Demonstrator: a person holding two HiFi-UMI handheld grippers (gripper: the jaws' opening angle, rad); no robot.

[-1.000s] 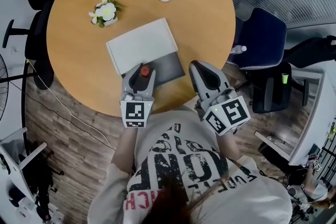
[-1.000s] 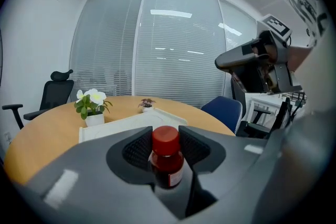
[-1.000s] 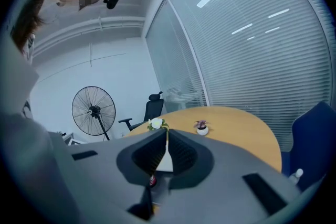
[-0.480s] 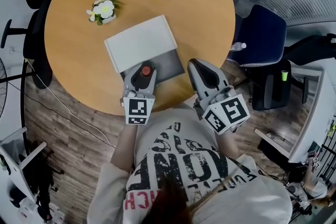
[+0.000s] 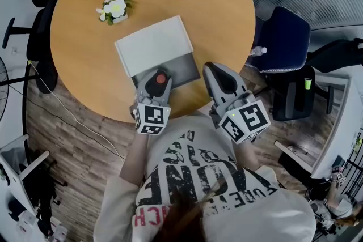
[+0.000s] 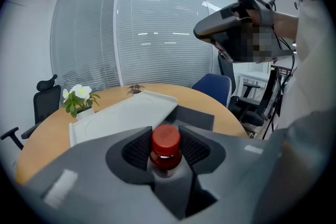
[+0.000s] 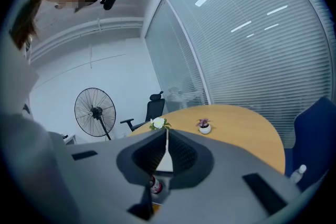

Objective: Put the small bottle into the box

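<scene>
Left gripper [image 5: 157, 77]'s got the small bottle [image 6: 166, 150] by the box [image 5: 184, 69]
Its view shows pads clamping it, head view just a red cap [image 5: 161, 78]. Right gripper [image 7: 167, 139]'s pinched closed, empty.

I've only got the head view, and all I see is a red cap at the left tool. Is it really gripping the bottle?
Observer: Yes. The left gripper view shows the left tool with both pads pressed against the small bottle.
Operator: And the right tool, is it carrying anything?
Observer: No. The right gripper view shows the right tool with its jaws together and nothing held between them.
</scene>
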